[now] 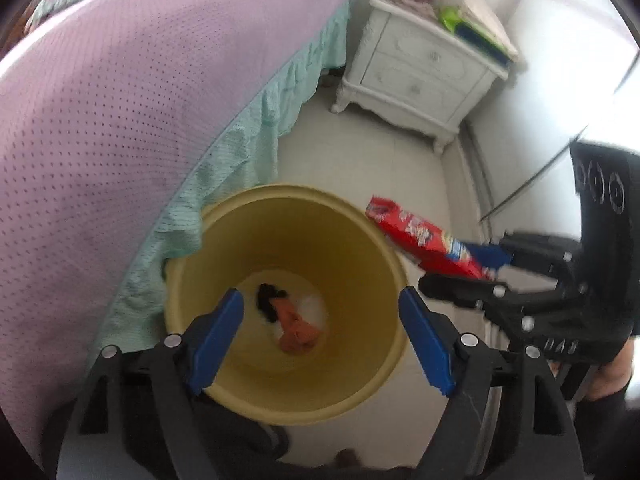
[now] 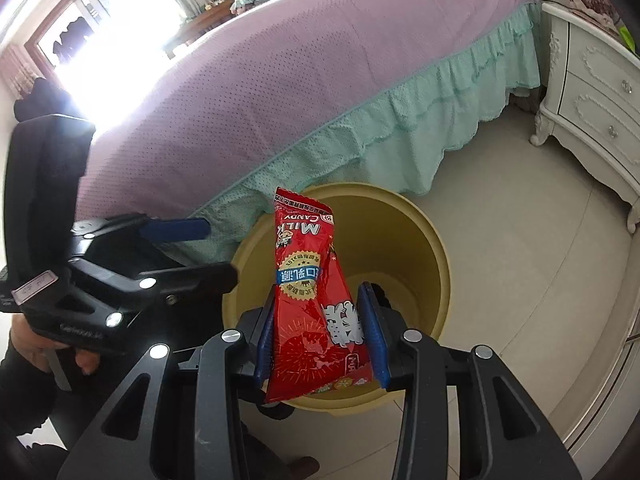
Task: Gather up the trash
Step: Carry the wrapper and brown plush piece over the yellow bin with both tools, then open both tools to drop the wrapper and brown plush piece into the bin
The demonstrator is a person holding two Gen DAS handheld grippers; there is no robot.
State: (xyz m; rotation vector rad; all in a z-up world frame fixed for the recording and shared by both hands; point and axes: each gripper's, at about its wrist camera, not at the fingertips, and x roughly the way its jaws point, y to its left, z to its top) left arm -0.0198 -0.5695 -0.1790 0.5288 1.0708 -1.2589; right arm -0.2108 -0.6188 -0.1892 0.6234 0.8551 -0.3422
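Note:
A yellow round bin (image 1: 372, 240) stands on the floor beside the bed; it also shows in the right wrist view (image 2: 436, 248). An orange and black bundle (image 1: 290, 318) lies at its bottom. My left gripper (image 1: 322, 340) is open and empty above the bin's near rim. My right gripper (image 2: 322, 328) is shut on a red milk candy bag (image 2: 310, 292), held over the bin's near rim. In the left wrist view the bag (image 1: 420, 236) hangs at the bin's right edge, held by the right gripper (image 1: 494, 262). The left gripper (image 2: 180, 236) shows open at the left.
A bed with a purple cover (image 2: 280, 80) and a teal frill (image 2: 400, 120) runs close behind the bin. A white nightstand (image 1: 424, 72) with books and a green item stands at the back right. Pale floor tiles (image 2: 520, 280) lie to the right of the bin.

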